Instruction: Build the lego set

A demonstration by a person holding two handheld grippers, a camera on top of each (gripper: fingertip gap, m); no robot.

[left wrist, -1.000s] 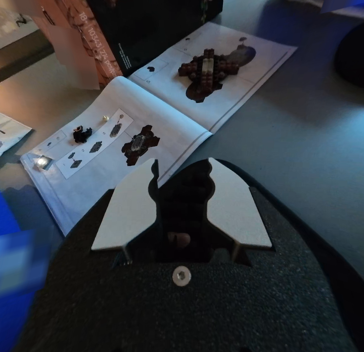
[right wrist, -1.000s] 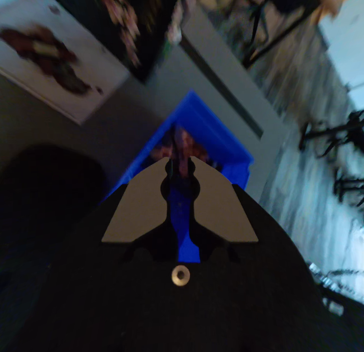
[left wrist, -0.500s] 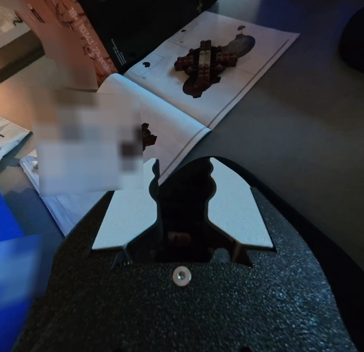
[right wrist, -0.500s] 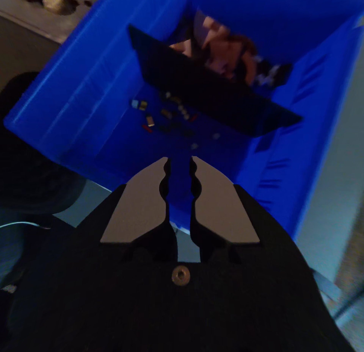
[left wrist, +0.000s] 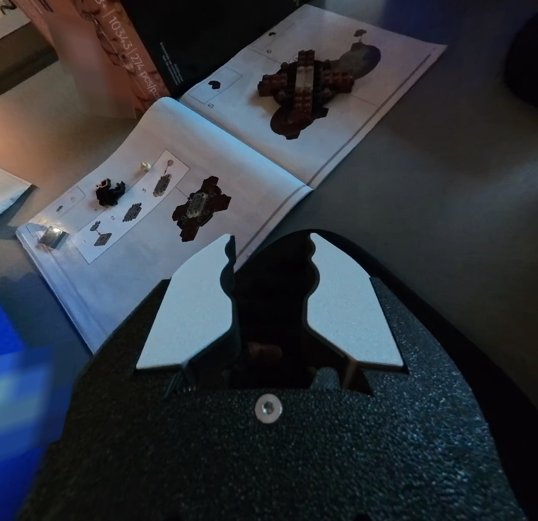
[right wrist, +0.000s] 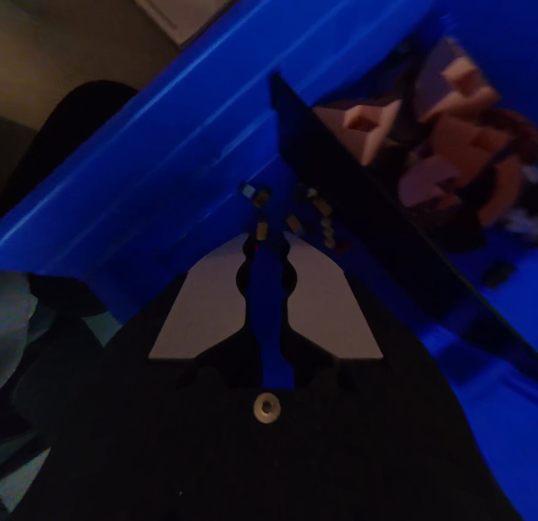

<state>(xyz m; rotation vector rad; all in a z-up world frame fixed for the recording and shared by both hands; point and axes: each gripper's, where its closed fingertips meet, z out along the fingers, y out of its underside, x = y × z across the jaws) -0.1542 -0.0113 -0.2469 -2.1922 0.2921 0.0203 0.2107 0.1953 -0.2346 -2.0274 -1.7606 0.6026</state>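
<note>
My left gripper [left wrist: 270,236] is open with nothing between its pads. It hovers over the near edge of an open instruction booklet [left wrist: 233,157]. A brown brick model [left wrist: 305,82] stands on the booklet's far page. A small black brick assembly [left wrist: 109,191], a tiny white piece [left wrist: 144,165] and a clear piece [left wrist: 52,234] lie on the near page. My right gripper [right wrist: 266,235] is open by a narrow gap and reaches into a blue bin [right wrist: 203,99]. Small loose pieces lie just ahead of its tips, the nearest a tan piece [right wrist: 261,230]. Nothing is gripped.
A dark and pink product box [left wrist: 122,50] stands behind the booklet. In the bin a black divider panel [right wrist: 334,172] leans across, with a bag of pinkish and brown parts [right wrist: 436,128] behind it. A dark rounded object [left wrist: 524,55] sits at the table's far right. The gap from one gripper's tips to the other's is roughly 40 centimeters. The tiny white piece [left wrist: 144,165] lies some 12 centimeters from my left tips, 45 centimeters from my right tips. From my left tips it is roughly 15 centimeters to the brown brick model [left wrist: 305,82]; from my right, 30 centimeters.
My right gripper swung from above the table down into the blue bin and closer to the loose pieces. Its jaws stayed narrowly open. My left gripper barely moved.
</note>
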